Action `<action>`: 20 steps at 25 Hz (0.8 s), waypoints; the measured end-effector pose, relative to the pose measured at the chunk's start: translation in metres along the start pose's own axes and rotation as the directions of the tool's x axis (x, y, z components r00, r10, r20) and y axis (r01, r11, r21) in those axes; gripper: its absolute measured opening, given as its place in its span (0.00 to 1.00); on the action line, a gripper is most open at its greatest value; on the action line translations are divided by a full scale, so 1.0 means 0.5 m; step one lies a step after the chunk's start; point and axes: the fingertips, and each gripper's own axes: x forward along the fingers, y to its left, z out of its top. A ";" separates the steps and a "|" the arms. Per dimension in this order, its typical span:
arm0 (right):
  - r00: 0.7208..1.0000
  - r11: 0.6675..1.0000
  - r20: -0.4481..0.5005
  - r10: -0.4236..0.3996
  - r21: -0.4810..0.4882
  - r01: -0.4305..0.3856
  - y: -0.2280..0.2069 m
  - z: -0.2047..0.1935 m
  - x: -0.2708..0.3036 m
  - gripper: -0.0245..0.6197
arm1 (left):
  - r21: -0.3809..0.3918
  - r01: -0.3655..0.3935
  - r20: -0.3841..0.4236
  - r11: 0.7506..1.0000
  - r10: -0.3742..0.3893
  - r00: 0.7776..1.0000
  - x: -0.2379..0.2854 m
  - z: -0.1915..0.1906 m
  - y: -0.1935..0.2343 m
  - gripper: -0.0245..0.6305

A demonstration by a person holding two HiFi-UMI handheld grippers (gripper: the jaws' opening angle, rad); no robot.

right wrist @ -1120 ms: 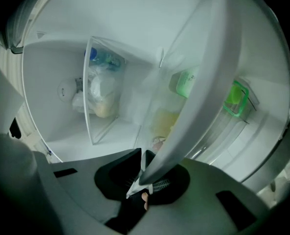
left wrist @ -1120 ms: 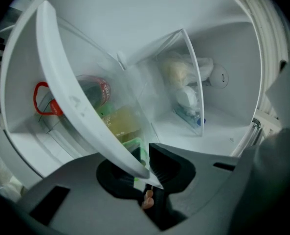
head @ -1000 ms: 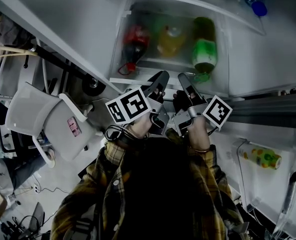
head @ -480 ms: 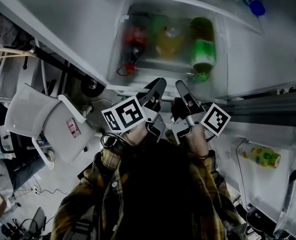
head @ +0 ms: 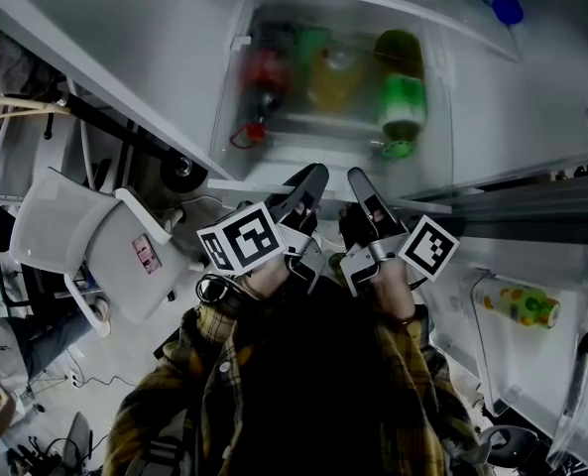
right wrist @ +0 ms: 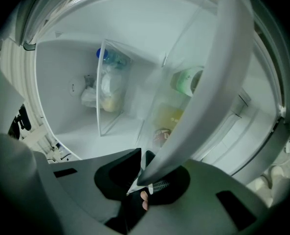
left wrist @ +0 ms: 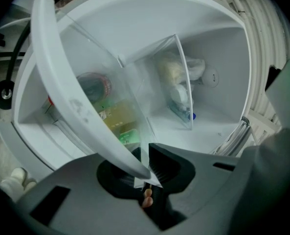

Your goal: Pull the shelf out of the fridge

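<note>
Nearest, the left gripper (head: 311,175) and the right gripper (head: 359,178) sit side by side. Each has its jaws clenched on the white front rim of the shelf (head: 242,183). The shelf lies in the open fridge (head: 492,117), its glass pane reaching inward. Through the glass show a red bottle (head: 264,75), a yellow bottle (head: 333,72) and a green bottle (head: 401,92). Farthest in, a pale bag (left wrist: 176,77) lies near the back wall.

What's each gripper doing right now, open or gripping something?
Left gripper: closed on the white front rim of the shelf.
Right gripper: closed on the same rim of the shelf.
</note>
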 end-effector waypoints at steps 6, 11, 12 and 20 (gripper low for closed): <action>1.000 1.000 0.001 -0.001 -0.001 0.001 0.005 -0.008 -0.011 0.11 | -0.008 0.003 -0.008 1.000 -0.004 1.000 -0.011 -0.007 -0.005 0.13; 1.000 1.000 0.004 -0.004 -0.002 0.004 0.007 -0.010 -0.017 0.11 | -0.009 0.008 -0.015 1.000 -0.008 1.000 -0.016 -0.012 -0.010 0.13; 1.000 1.000 0.005 -0.005 -0.002 0.005 0.008 -0.010 -0.018 0.11 | -0.009 0.008 -0.015 1.000 -0.008 1.000 -0.017 -0.013 -0.010 0.13; 1.000 1.000 0.004 -0.003 -0.001 0.003 0.012 -0.013 -0.020 0.11 | -0.018 0.010 -0.011 1.000 -0.010 1.000 -0.021 -0.012 -0.013 0.13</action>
